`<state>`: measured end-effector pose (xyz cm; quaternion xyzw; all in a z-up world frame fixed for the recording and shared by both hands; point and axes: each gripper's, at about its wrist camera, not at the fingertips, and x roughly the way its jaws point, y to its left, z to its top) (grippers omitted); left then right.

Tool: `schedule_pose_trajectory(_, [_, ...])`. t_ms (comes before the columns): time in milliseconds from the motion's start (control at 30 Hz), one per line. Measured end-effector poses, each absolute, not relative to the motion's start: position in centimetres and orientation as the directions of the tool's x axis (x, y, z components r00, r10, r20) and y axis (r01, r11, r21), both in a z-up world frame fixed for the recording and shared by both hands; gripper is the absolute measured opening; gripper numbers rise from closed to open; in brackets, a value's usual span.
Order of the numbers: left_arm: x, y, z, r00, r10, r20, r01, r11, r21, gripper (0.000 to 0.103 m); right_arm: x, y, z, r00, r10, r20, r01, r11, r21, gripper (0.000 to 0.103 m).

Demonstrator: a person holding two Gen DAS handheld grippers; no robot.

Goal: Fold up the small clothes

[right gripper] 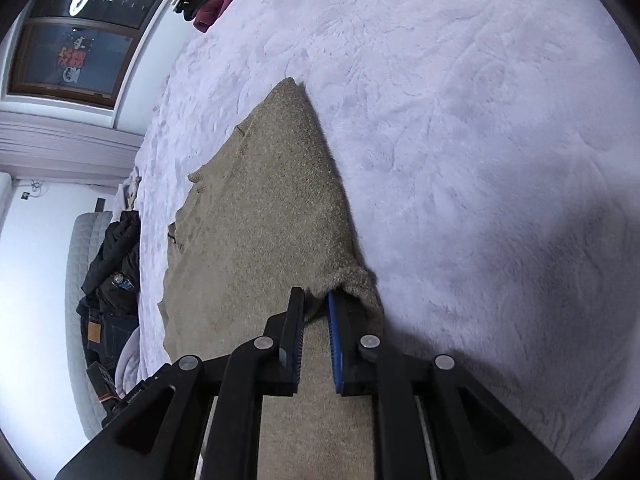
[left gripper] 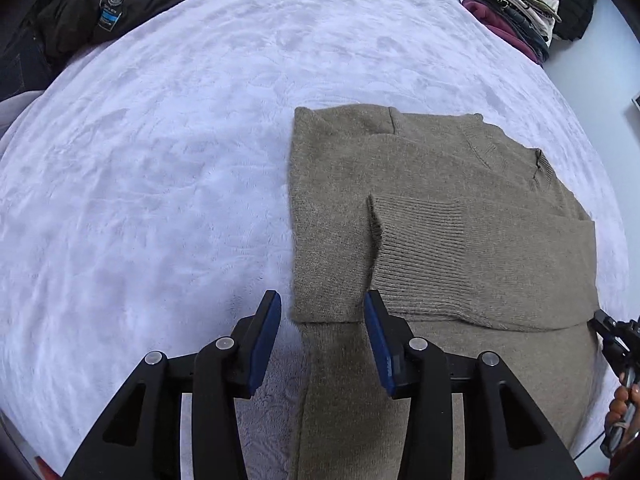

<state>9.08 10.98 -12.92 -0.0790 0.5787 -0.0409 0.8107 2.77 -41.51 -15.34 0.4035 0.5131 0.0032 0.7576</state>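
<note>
on the lilac bed cover [left gripper: 160,160], in the left wrist view, a tan sweater [left gripper: 440,208] lies partly folded, a ribbed sleeve across it. the left gripper [left gripper: 322,304] hangs above the sweater's near left edge, jaws apart, gripping nothing. in the right wrist view, the right gripper [right gripper: 316,300] is clamped on the sweater's [right gripper: 272,216] raised near edge.
</note>
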Motion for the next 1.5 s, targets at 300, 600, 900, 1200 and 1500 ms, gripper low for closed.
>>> schedule_pose_trajectory(300, [12.2, 7.1, -12.3, 0.41, -0.079, -0.908, -0.003, 0.996, -0.088, 0.077, 5.8, -36.1, -10.1, 0.485, 0.258, -0.836, 0.207, 0.894, 0.396, 0.014])
schedule_pose_trajectory(600, [12.8, 8.1, -16.3, 0.357, -0.008, -0.934, -0.03, 0.999, -0.02, 0.097, 10.2, -38.5, -15.3, 0.432, 0.183, -0.883, 0.25, 0.917, 0.312, 0.013])
schedule_pose_trajectory(900, [11.8, 9.3, -14.9, 0.338, -0.039, -0.94, -0.041, 0.998, -0.056, 0.098, 8.4, -40.1, -13.6, 0.424, 0.167, -0.89, 0.314, 0.895, 0.318, 0.018])
schedule_pose_trajectory(1200, [7.7, 9.3, -12.3, 0.374, -0.06, -0.926, -0.044, 0.996, -0.082, 0.098, 11.2, -45.8, -15.3, 0.534, 0.383, -0.754, 0.371, 0.695, 0.616, 0.054])
schedule_pose_trajectory(1500, [6.1, 6.5, -13.0, 0.365, -0.088, -0.927, -0.017, 0.995, -0.101, 0.098, 12.6, -46.1, -16.0, 0.493, 0.408, -0.769, 0.36, 0.709, 0.607, 0.012])
